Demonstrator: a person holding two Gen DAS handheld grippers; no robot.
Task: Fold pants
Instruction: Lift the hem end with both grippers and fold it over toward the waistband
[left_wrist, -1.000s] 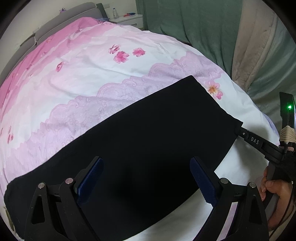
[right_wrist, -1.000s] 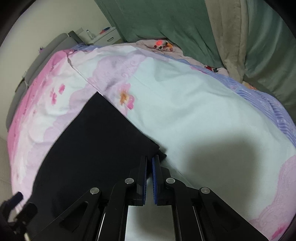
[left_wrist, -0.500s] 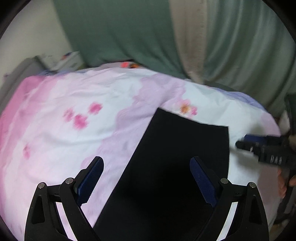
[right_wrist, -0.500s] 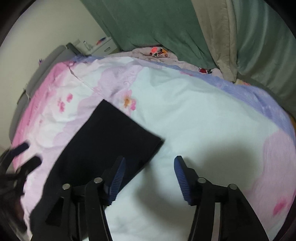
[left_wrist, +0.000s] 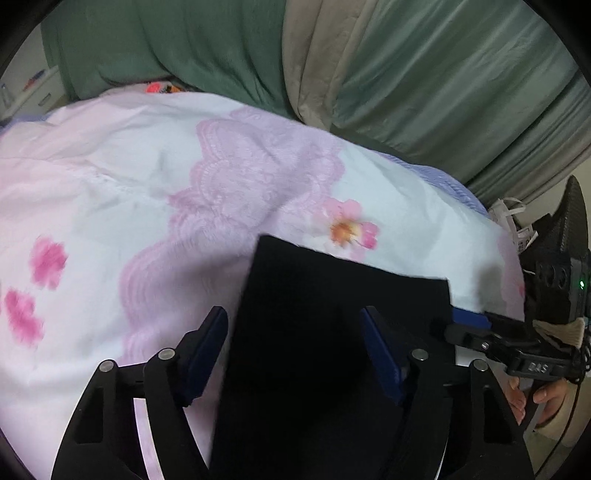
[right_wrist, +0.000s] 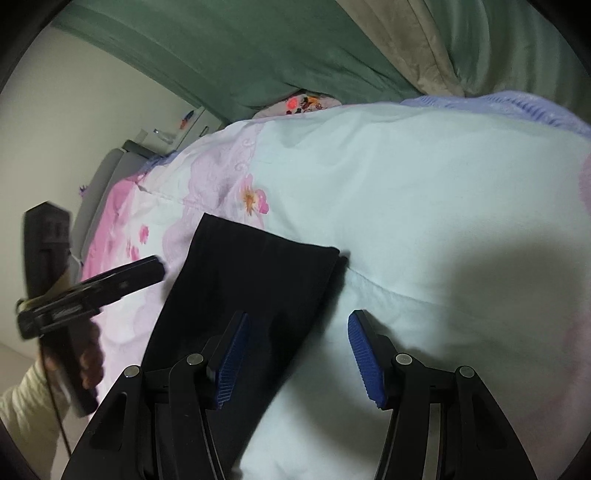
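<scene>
Black pants (left_wrist: 325, 332) lie flat as a long strip on a pink and white floral bedcover (left_wrist: 129, 192); they also show in the right wrist view (right_wrist: 255, 280). My left gripper (left_wrist: 295, 350) is open and empty, its blue pads over the pants' left part. My right gripper (right_wrist: 295, 354) is open and empty over the pants' right edge. The right gripper shows in the left wrist view (left_wrist: 476, 328) beside the pants' near right corner. The left gripper shows in the right wrist view (right_wrist: 147, 271) left of the pants.
Green and beige curtains (left_wrist: 369, 66) hang behind the bed. A nightstand (right_wrist: 192, 122) with small items stands at the far head end, next to a grey headboard (right_wrist: 107, 181). The bedcover has a blue striped edge (right_wrist: 517, 107) at the far side.
My right gripper opened and let go of the pants' corner. Both grippers turned toward the pants' end near the curtains and came closer to each other.
</scene>
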